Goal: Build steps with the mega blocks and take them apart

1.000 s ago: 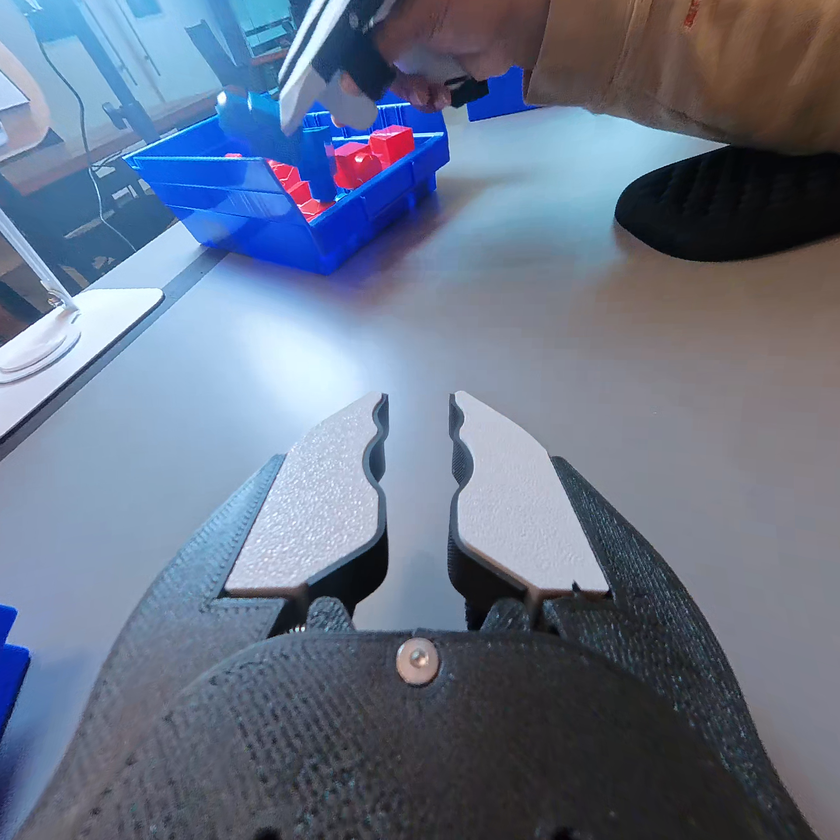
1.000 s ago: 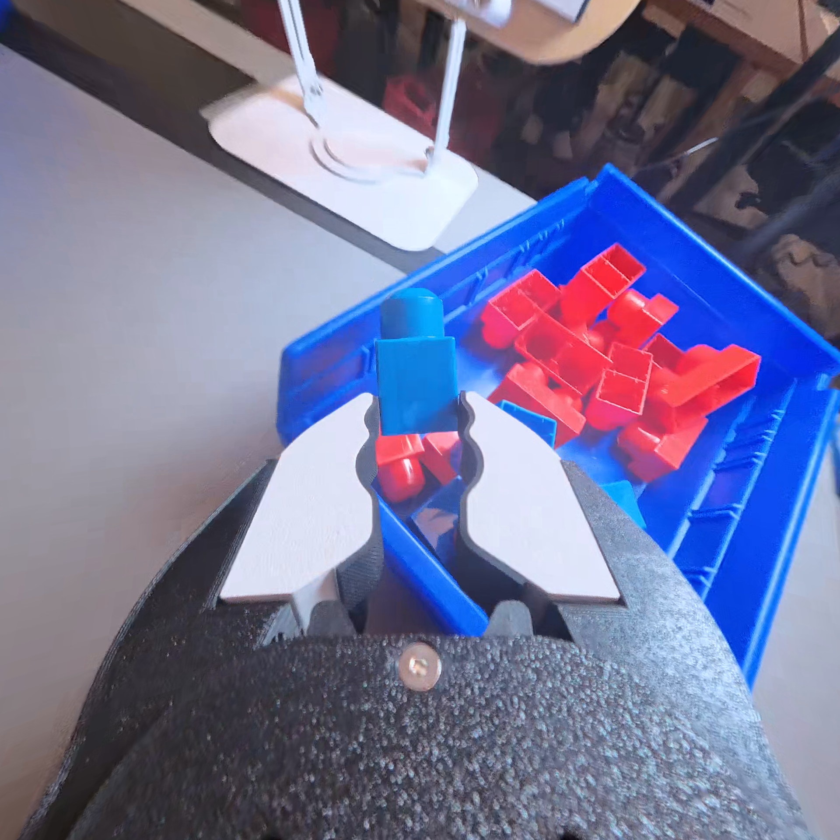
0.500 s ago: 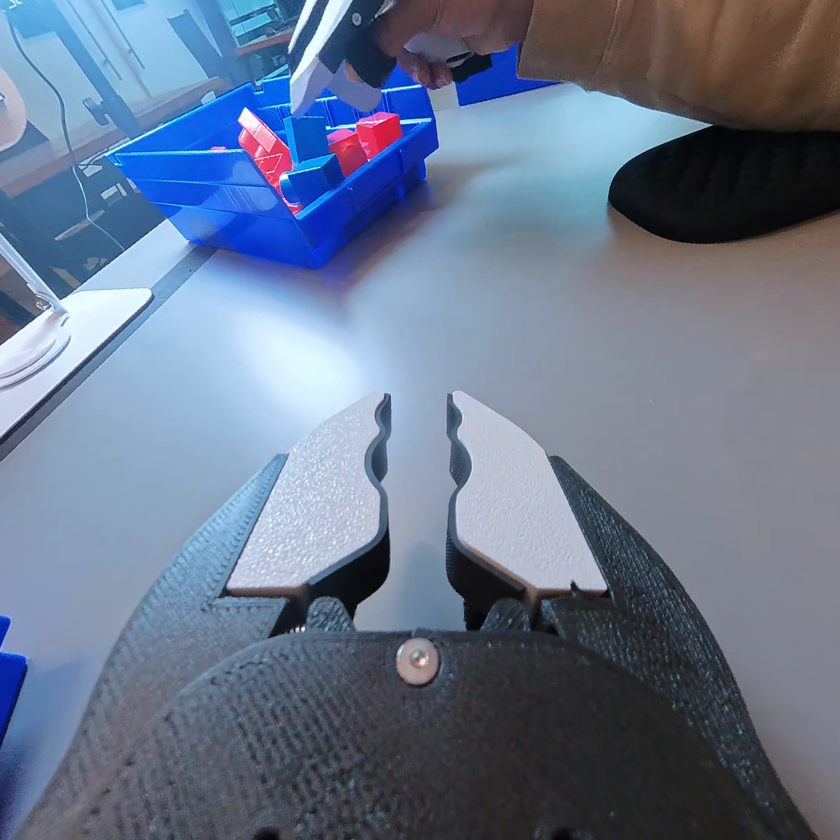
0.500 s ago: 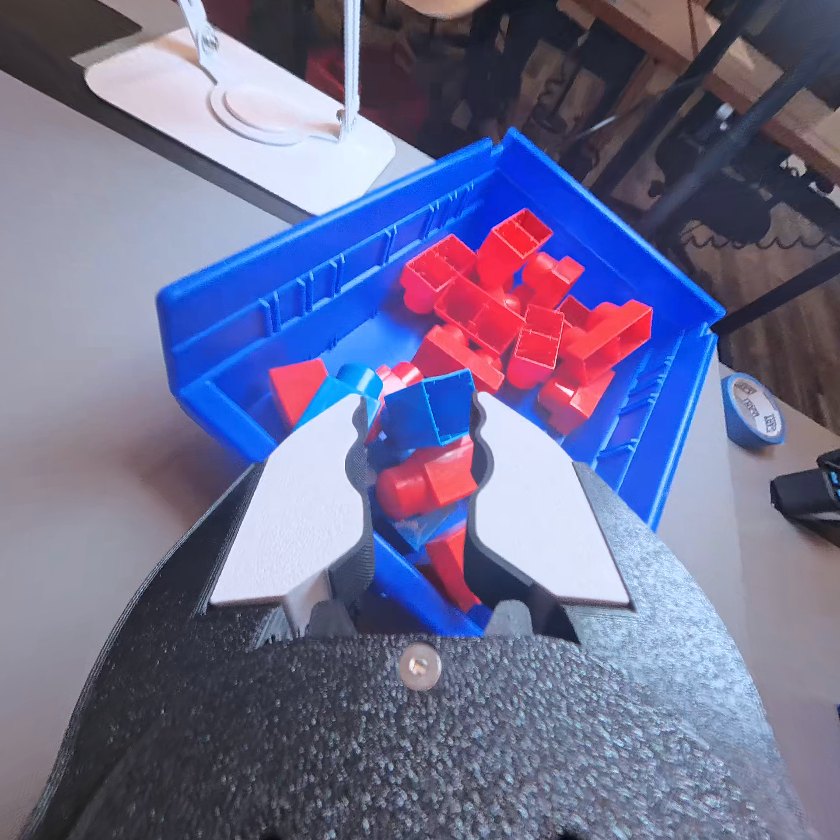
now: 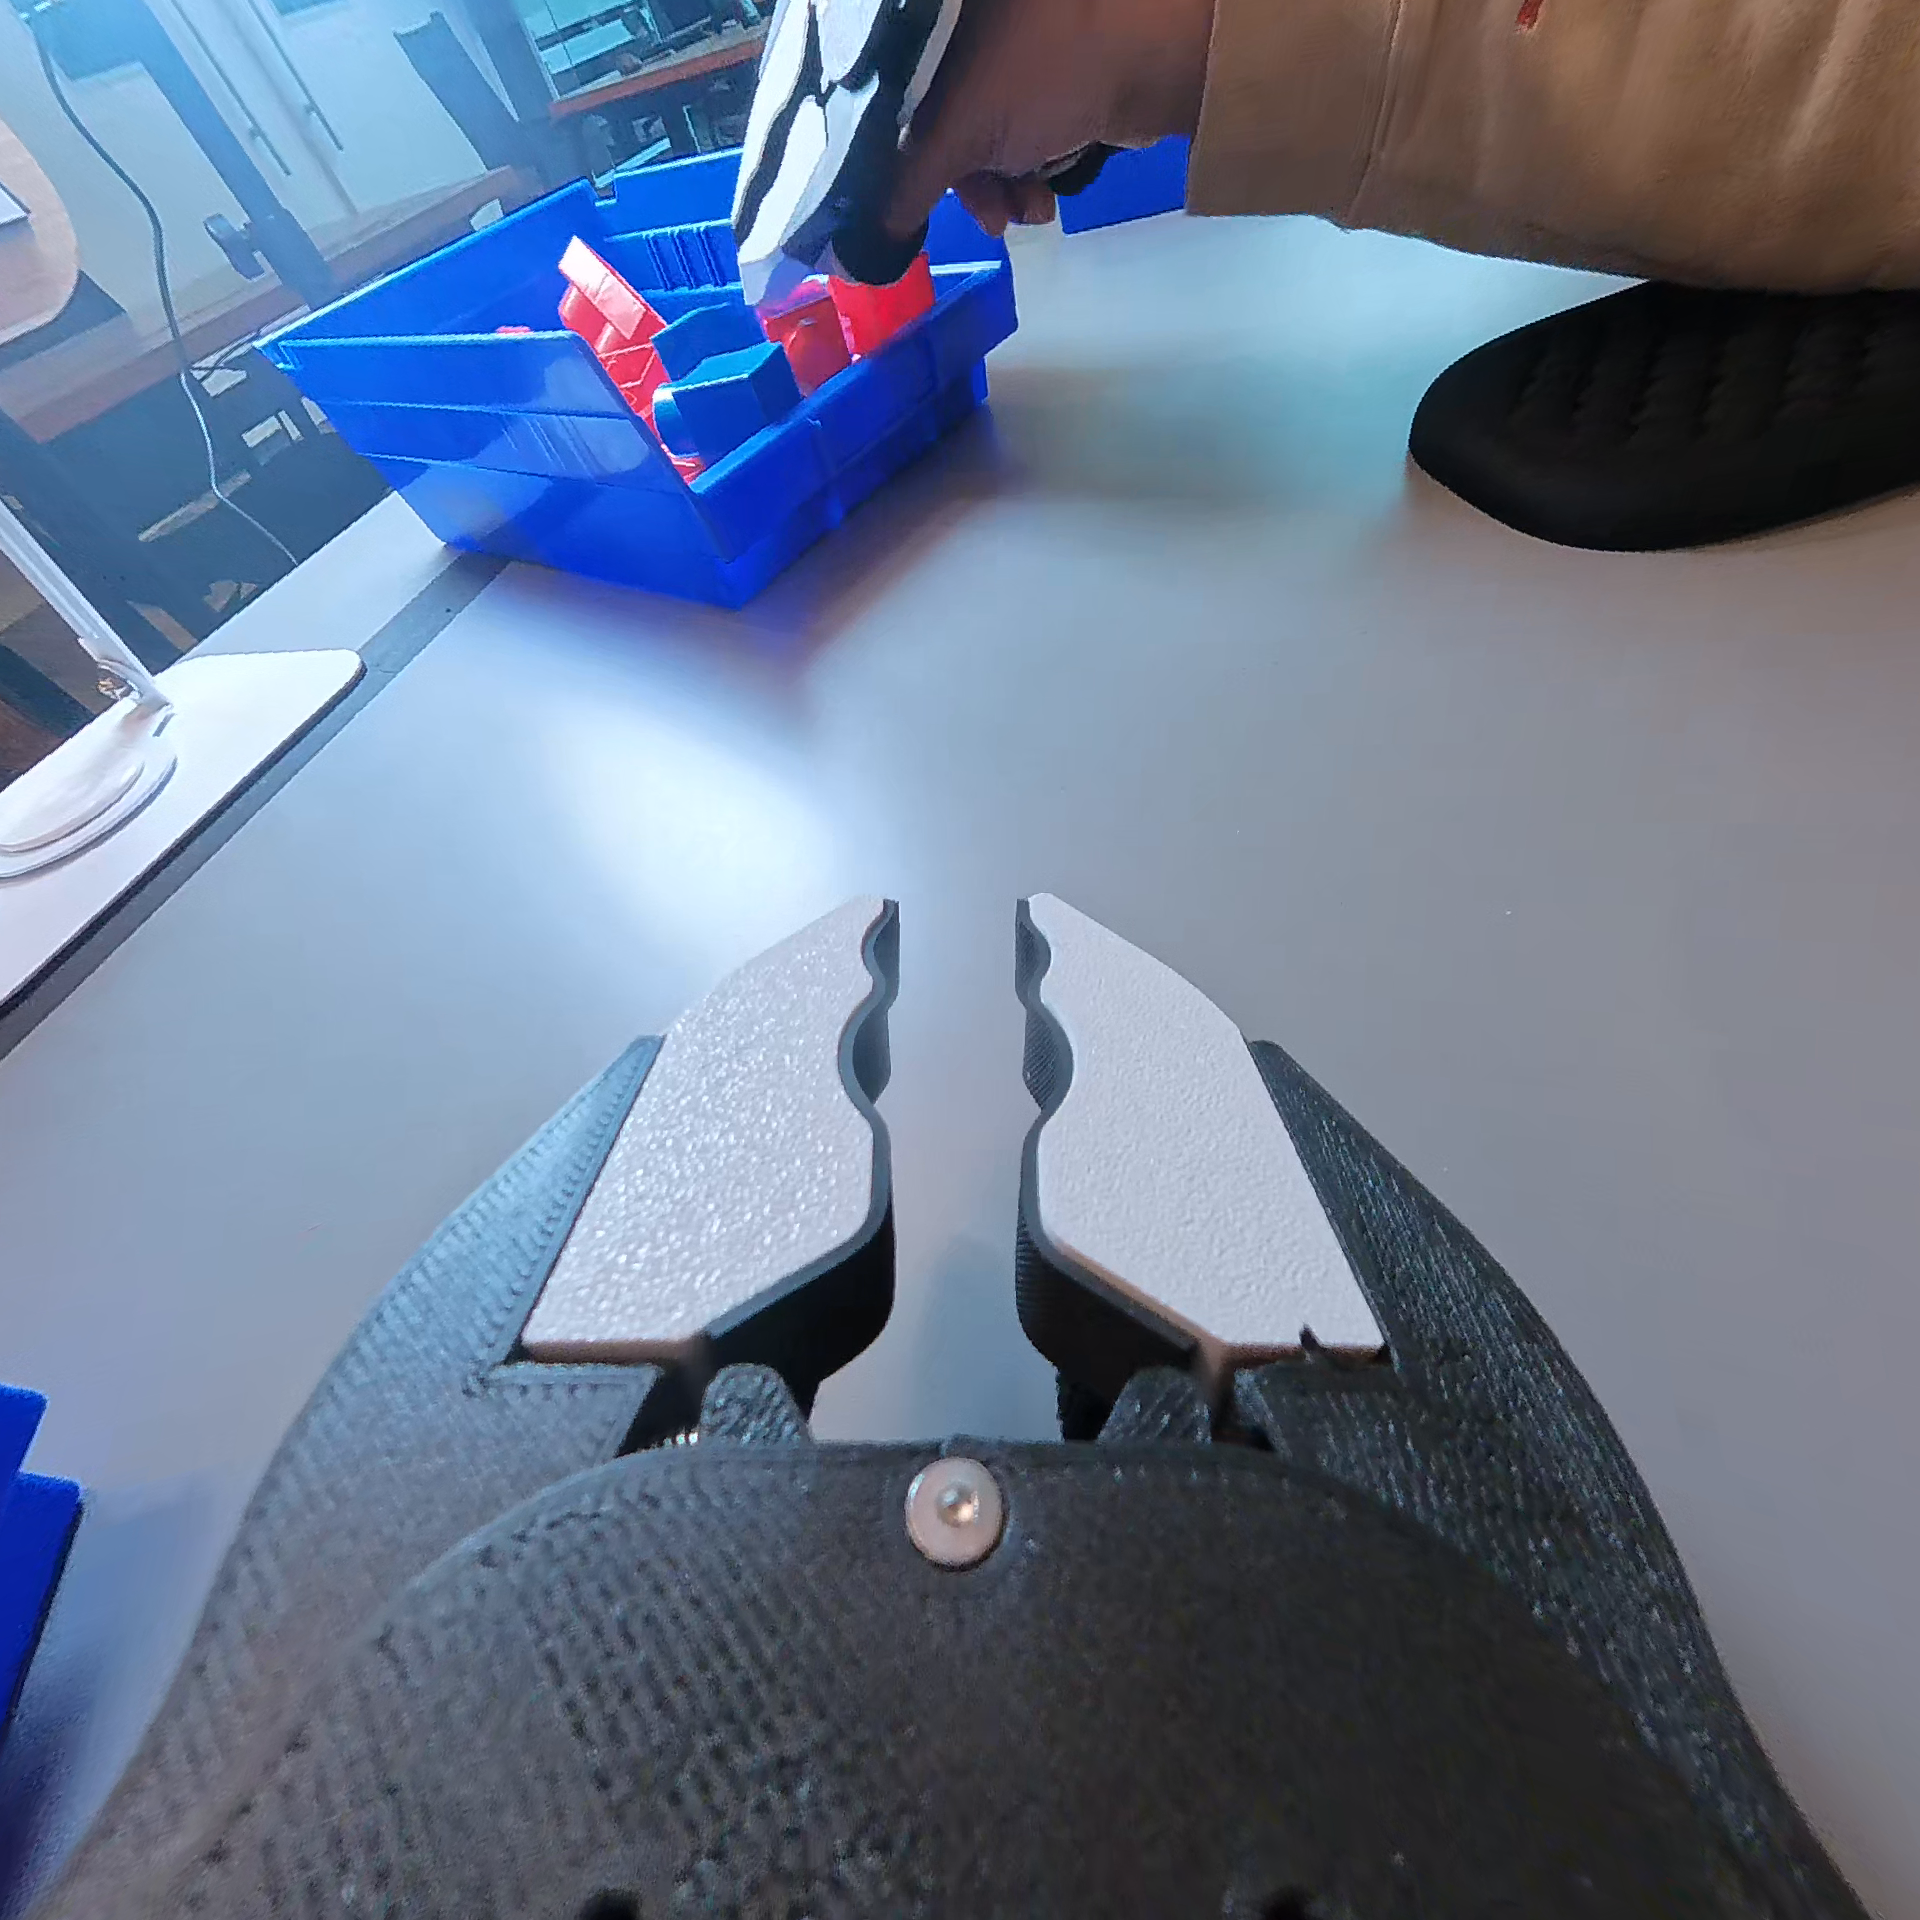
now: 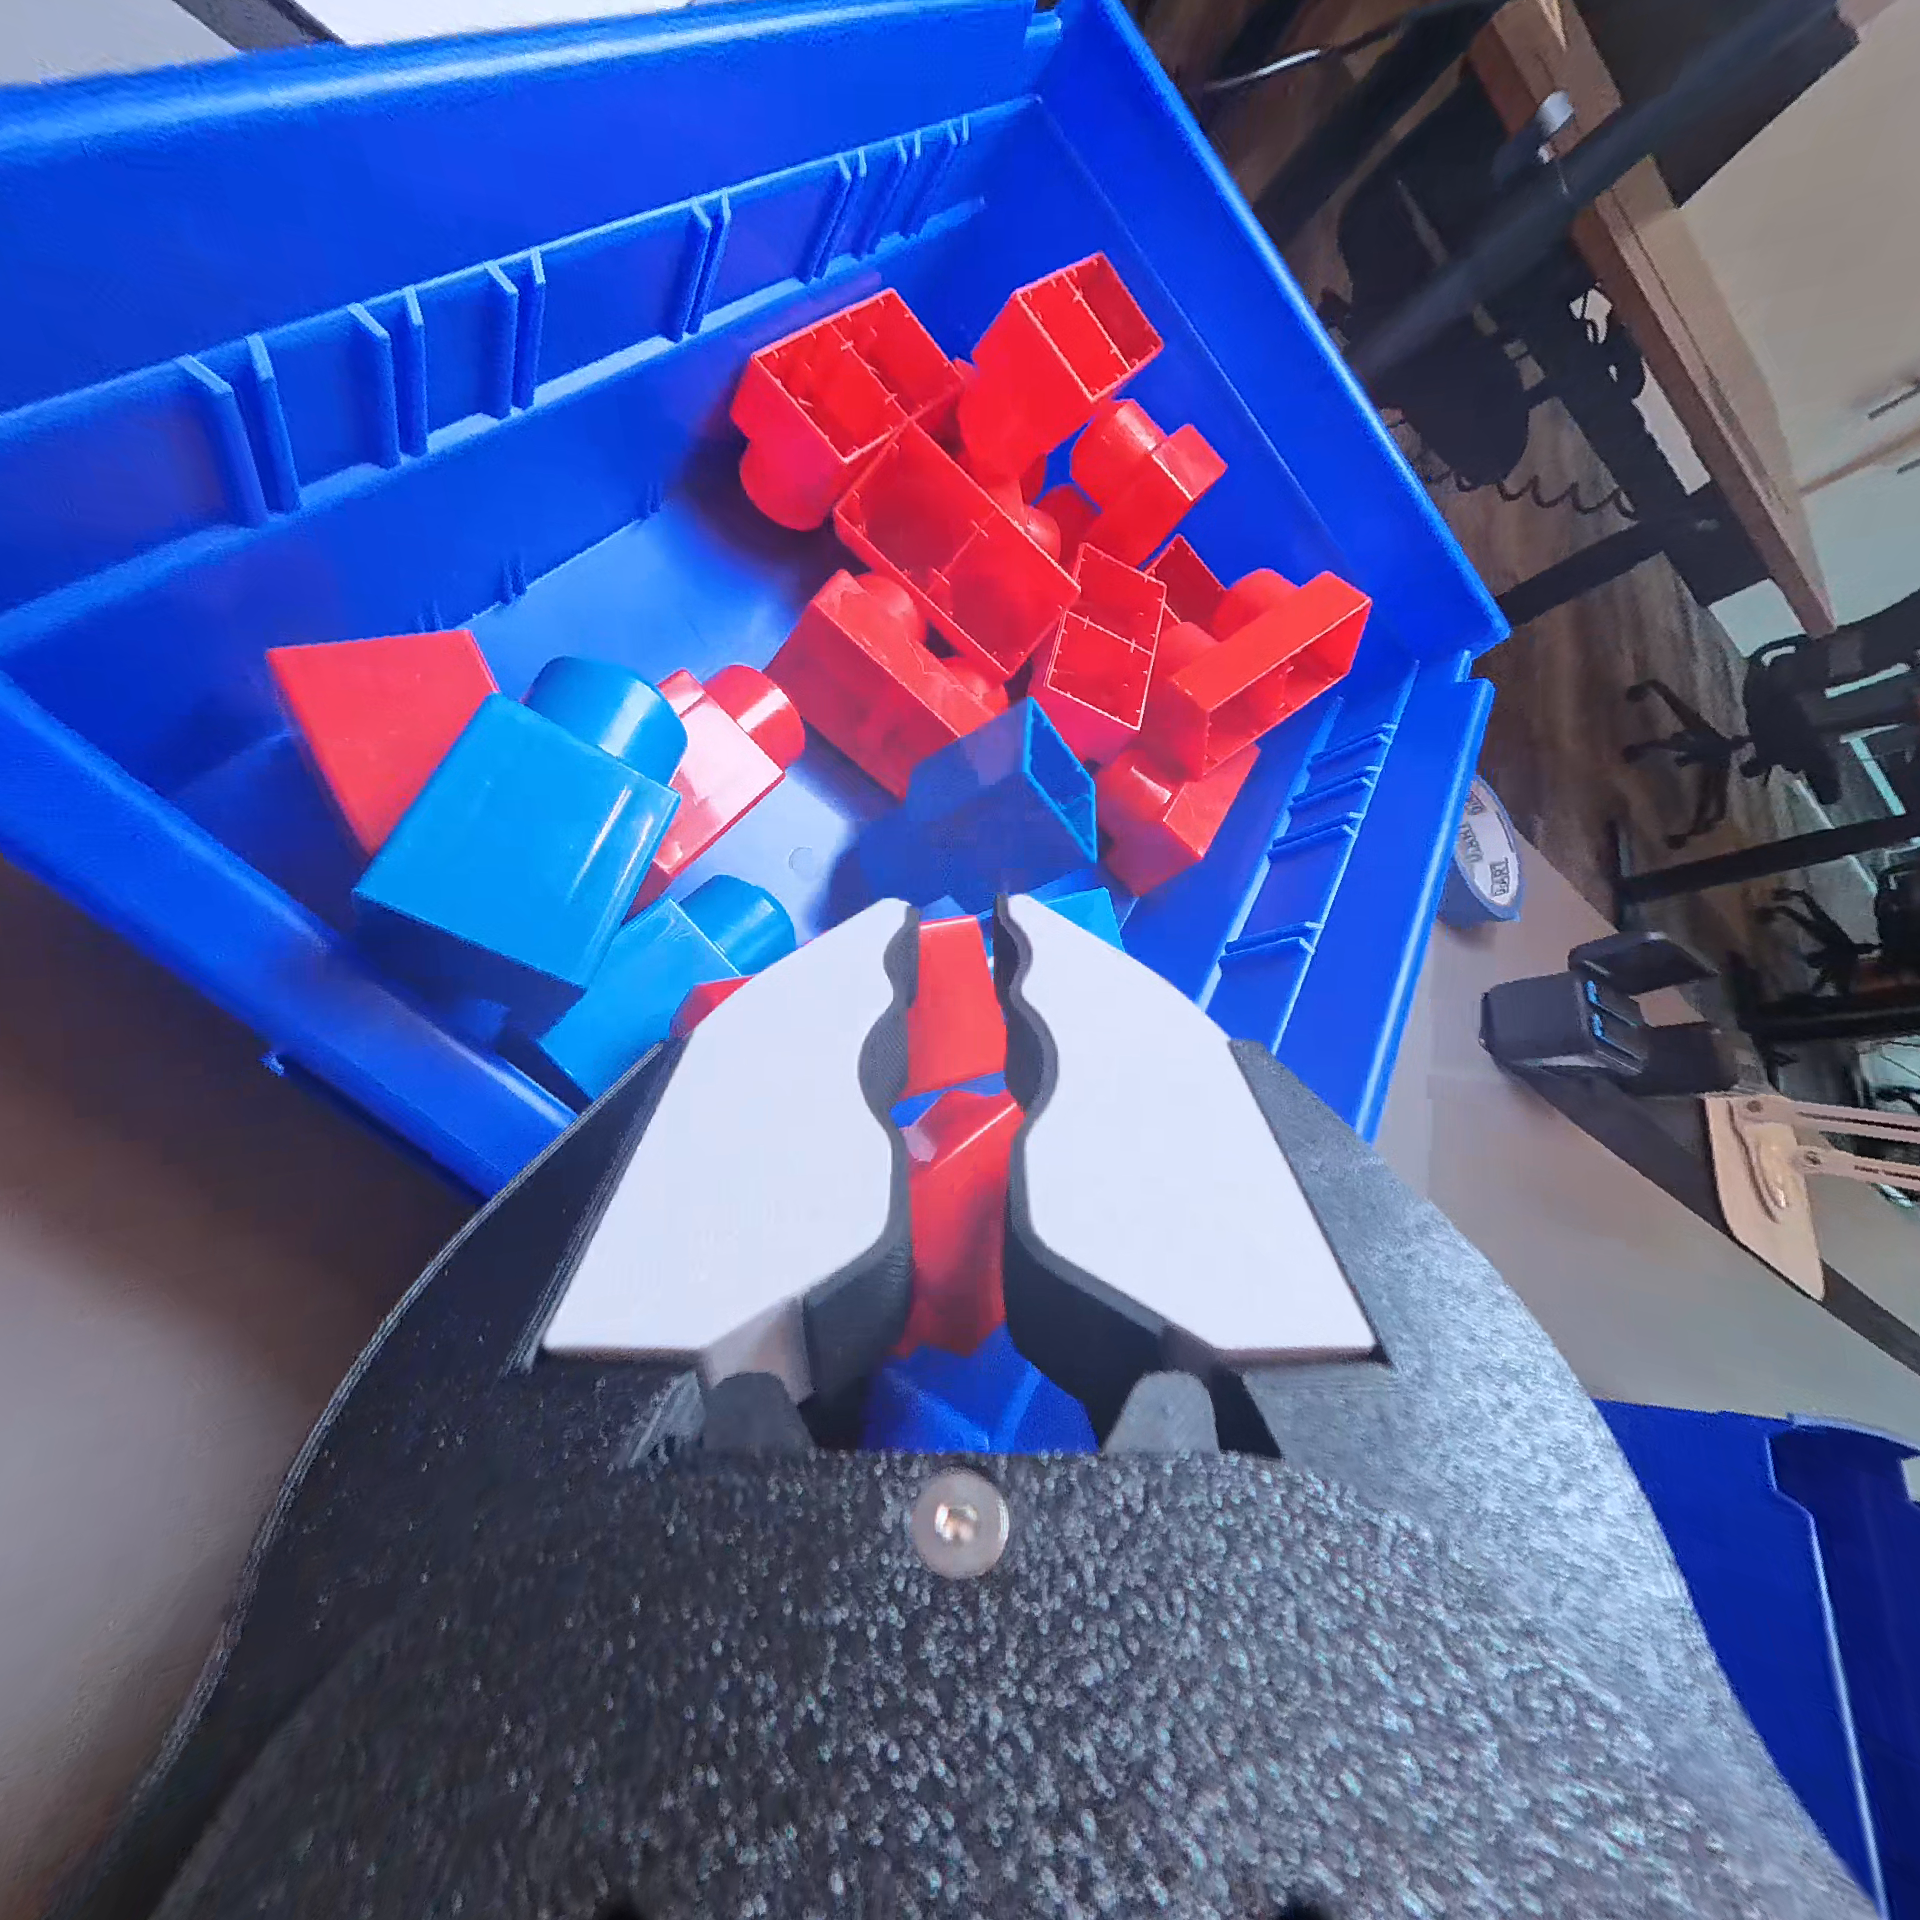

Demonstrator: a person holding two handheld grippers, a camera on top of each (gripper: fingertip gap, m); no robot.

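Right tool (image 6: pixel 954 914) dips into blue bin (image 6: pixel 312 343), jaws narrow, straddling a red block (image 6: pixel 951 1003), grip unconfirmed. Left tool (image 5: pixel 954 914) idles over bare bench (image 5: pixel 1351 831), slightly parted, empty, presumably awaiting blocks.

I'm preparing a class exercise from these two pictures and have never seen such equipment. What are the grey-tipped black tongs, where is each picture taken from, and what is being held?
They are hand-held grippers, one in each of a person's hands, each carrying a camera that looks along its two fingers. In the left view, the left gripper hangs open and empty above the grey table. The right gripper shows farther off, reaching into the blue bin. In its own view, the right gripper is over the bin of red and blue blocks, with a red block between its fingers; a firm grip is unclear.
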